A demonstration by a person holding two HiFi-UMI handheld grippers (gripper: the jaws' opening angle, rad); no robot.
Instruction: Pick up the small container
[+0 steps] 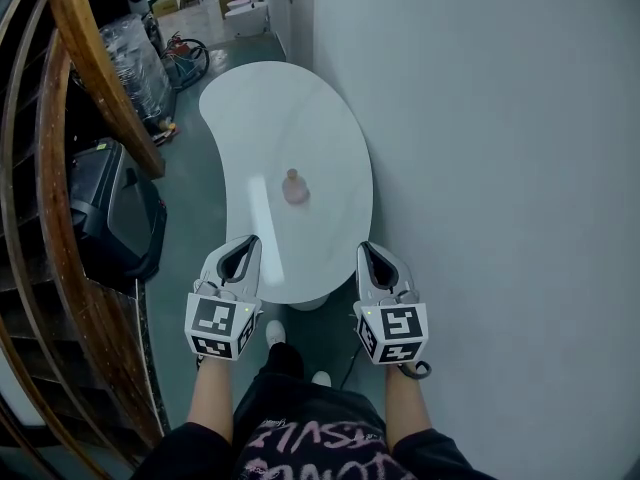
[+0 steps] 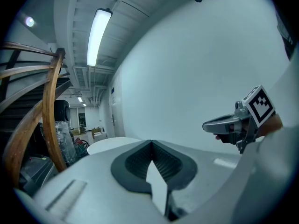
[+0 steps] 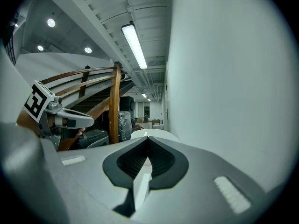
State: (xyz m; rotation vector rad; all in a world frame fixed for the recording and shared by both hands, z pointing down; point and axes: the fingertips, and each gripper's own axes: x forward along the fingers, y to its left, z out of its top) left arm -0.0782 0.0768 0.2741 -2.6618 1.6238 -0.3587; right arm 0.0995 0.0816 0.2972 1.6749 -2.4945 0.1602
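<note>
Pink small container (image 1: pixel 294 187) on white table (image 1: pixel 300 108); left gripper (image 1: pixel 250 240), right gripper (image 1: pixel 366 247) fingers closed, empty; shirt print (image 1: pixel 300 440) illegible.

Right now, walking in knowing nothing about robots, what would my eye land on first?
A white bean-shaped table stands beside the grey wall, with a small pinkish container alone near its middle. Just short of its near edge, a person holds the left gripper and right gripper, both shut and empty. A curved wooden stair rail sweeps along the left.
</note>
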